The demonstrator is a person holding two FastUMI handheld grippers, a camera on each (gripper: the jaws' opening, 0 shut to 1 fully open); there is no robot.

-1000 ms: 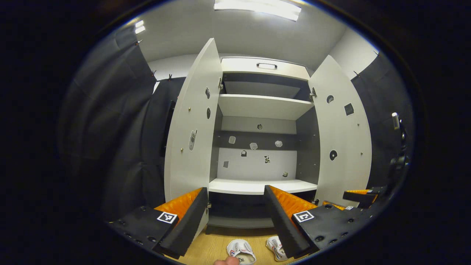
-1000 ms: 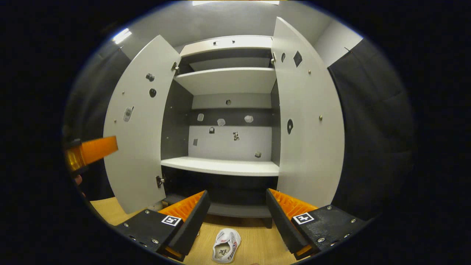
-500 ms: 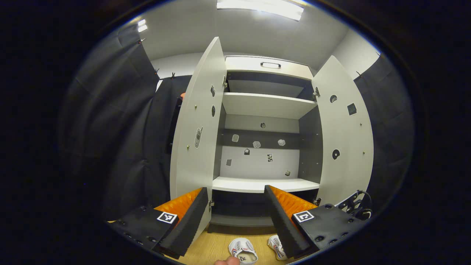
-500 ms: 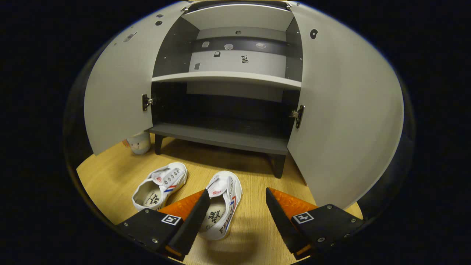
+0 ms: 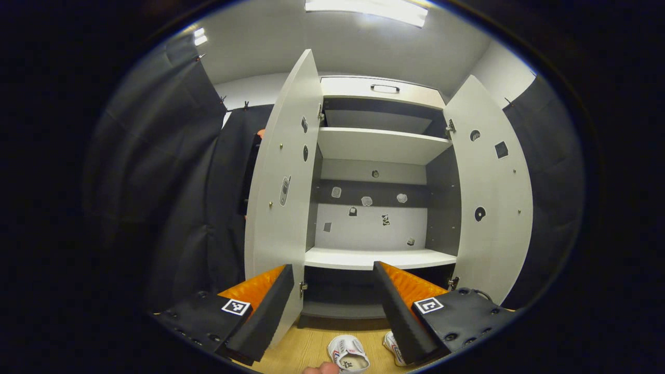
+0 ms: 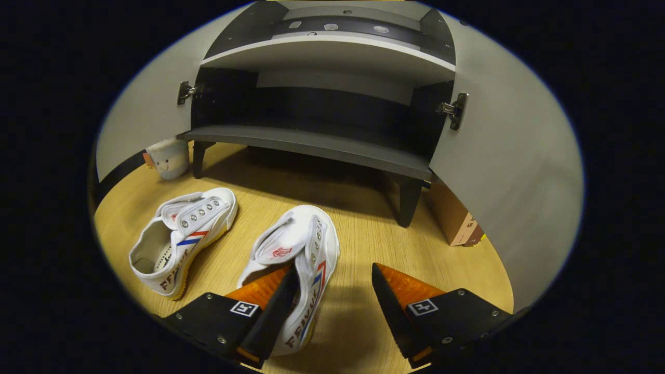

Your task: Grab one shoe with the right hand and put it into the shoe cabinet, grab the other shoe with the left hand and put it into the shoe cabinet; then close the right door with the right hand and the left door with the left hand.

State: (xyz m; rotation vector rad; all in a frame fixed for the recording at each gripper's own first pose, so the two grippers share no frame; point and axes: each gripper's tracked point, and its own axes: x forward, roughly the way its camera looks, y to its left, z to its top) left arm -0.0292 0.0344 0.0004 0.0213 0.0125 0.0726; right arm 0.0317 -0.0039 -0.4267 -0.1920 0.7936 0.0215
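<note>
My right gripper (image 6: 332,296) hung wide open over a white striped shoe (image 6: 293,259) on the floor, my left gripper (image 5: 332,296) open before the shoe cabinet (image 5: 374,145), upper shelves visible.

The left gripper view looks level and slightly upward from farther back at the tall white two-door shoe cabinet (image 5: 382,208), centred in frame. The right gripper view sits low and near, tilted down at the light wooden floor (image 6: 363,208). Both share the cabinet's lower shelves and the white canvas shoes (image 6: 291,254).
</note>
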